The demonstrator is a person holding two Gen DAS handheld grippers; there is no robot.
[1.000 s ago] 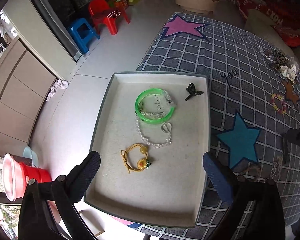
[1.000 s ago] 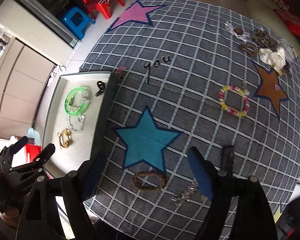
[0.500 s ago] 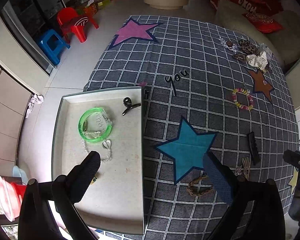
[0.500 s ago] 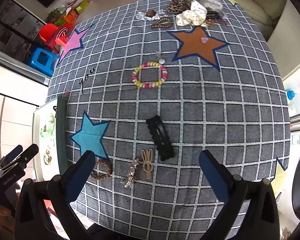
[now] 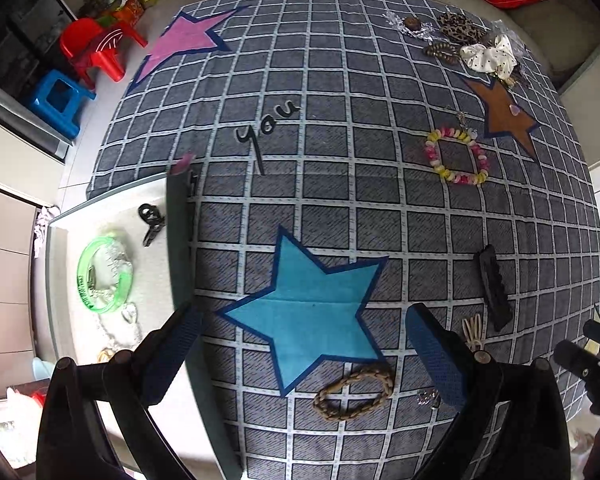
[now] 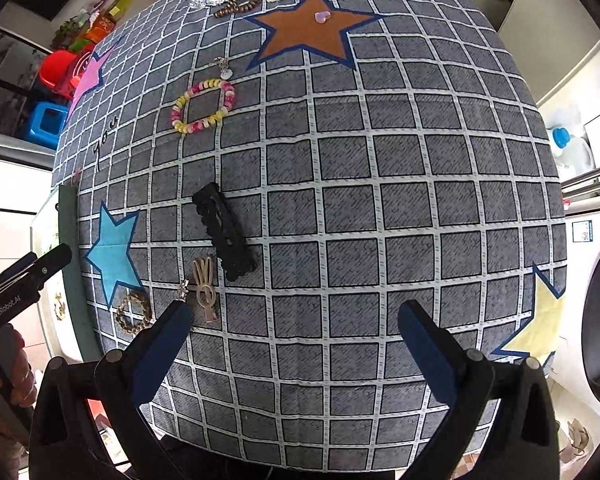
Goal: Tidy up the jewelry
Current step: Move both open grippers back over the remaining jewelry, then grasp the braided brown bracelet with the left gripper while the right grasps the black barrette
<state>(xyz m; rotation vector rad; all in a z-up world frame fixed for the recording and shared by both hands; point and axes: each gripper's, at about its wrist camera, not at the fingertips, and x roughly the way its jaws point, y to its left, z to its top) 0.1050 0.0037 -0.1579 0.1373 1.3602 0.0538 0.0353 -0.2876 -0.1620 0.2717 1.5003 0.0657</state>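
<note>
Both grippers point down at the checked surface [image 5: 340, 184], fingers spread wide, nothing held. The right gripper [image 6: 294, 344] has just been opening; only bare cloth lies between its fingers. Left gripper [image 5: 302, 350]: blue star [image 5: 308, 312] between the fingers, braided ring [image 5: 354, 396] just below it nearer the right finger.

Left view only: tray [image 5: 52, 280] beyond the left finger, holding green bangle [image 5: 104, 276], black claw clip [image 5: 150, 218] and a chain, partly washed out.

Right view shows the tray as a thin edge. It shows better the black barrette [image 6: 224, 232] and beige clip [image 6: 204, 284] above its left finger, bead bracelet [image 6: 204, 106] farther up, plus a hand [image 6: 4, 384] on the left gripper's handle.
</note>
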